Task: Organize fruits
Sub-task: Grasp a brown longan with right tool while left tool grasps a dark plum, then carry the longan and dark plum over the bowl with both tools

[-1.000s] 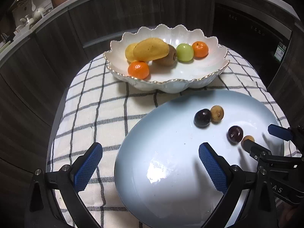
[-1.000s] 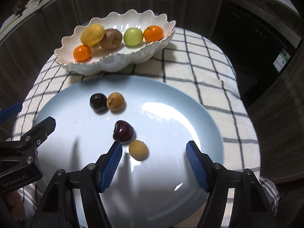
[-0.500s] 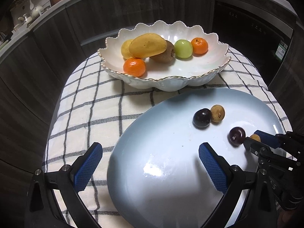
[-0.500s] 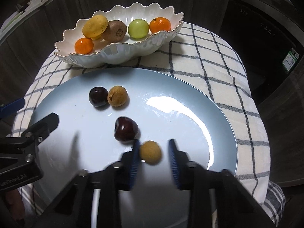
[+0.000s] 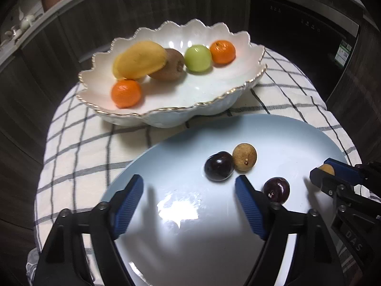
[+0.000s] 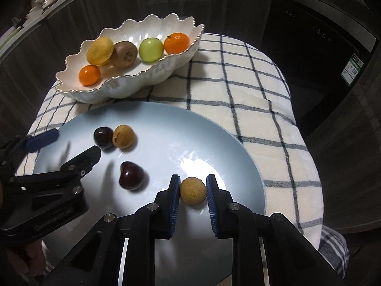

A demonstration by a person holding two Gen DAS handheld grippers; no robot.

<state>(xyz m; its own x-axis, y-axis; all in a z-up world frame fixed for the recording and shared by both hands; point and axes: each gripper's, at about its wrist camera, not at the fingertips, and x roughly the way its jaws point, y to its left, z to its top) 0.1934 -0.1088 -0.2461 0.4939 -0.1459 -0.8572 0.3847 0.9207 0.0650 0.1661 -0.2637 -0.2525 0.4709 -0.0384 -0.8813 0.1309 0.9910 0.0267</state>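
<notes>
A pale blue plate holds several small fruits. My right gripper is shut on a small tan fruit, which rests low over the plate; it also shows at the right edge as the right gripper. My left gripper has its jaws closing with nothing between the pads. A dark plum and a second tan fruit lie just ahead of its right finger. A dark cherry sits between the two grippers.
A white scalloped bowl behind the plate holds a mango, a kiwi, a green fruit and two oranges. A checked cloth covers the small round table, which drops off to dark cabinets on all sides.
My right gripper has closed on the small tan fruit. My left gripper has moved forward and down toward the dark plum, and its jaws have narrowed.
</notes>
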